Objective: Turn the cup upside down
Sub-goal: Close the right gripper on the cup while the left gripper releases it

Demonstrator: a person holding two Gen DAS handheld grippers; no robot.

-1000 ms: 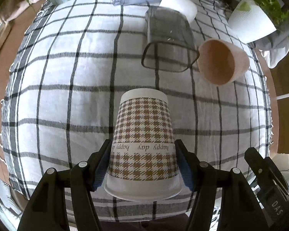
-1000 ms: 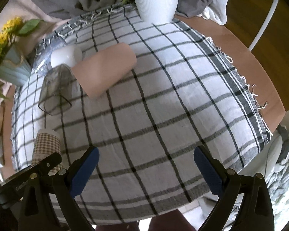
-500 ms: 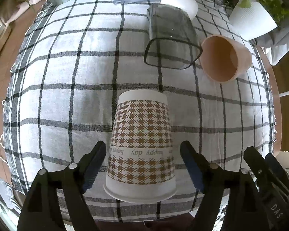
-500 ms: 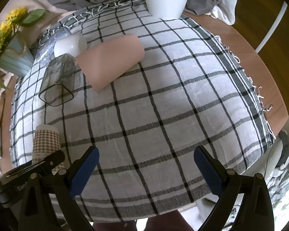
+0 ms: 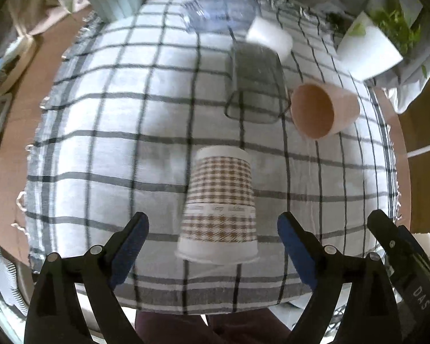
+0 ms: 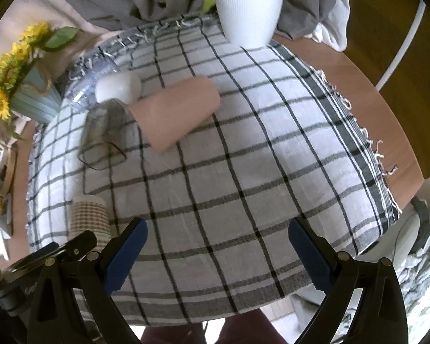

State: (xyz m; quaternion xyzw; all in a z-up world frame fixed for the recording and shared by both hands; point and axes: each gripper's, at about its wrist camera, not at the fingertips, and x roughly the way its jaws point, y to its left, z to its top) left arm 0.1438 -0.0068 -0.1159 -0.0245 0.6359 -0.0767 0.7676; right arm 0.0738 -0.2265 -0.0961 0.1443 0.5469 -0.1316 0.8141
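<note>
A brown houndstooth paper cup [image 5: 219, 203] stands upside down on the checked cloth, rim down, free of any grip. It also shows at the left of the right wrist view [image 6: 89, 218]. My left gripper [image 5: 213, 246] is open, its blue pads wide apart on either side of the cup and back from it. My right gripper [image 6: 218, 253] is open and empty over the cloth's front part, well right of the cup.
A pink cup [image 5: 324, 110], a grey clear cup [image 5: 256, 86], a white cup [image 5: 269, 37] and a clear bottle [image 5: 220, 14] lie on their sides at the back. A white plant pot [image 6: 249, 8] and a sunflower vase [image 6: 28, 97] stand at the table's edges.
My left gripper let go of the paper cup, opened wide and drew back and up. The cup stays upside down on the cloth. The right gripper has pulled back slightly.
</note>
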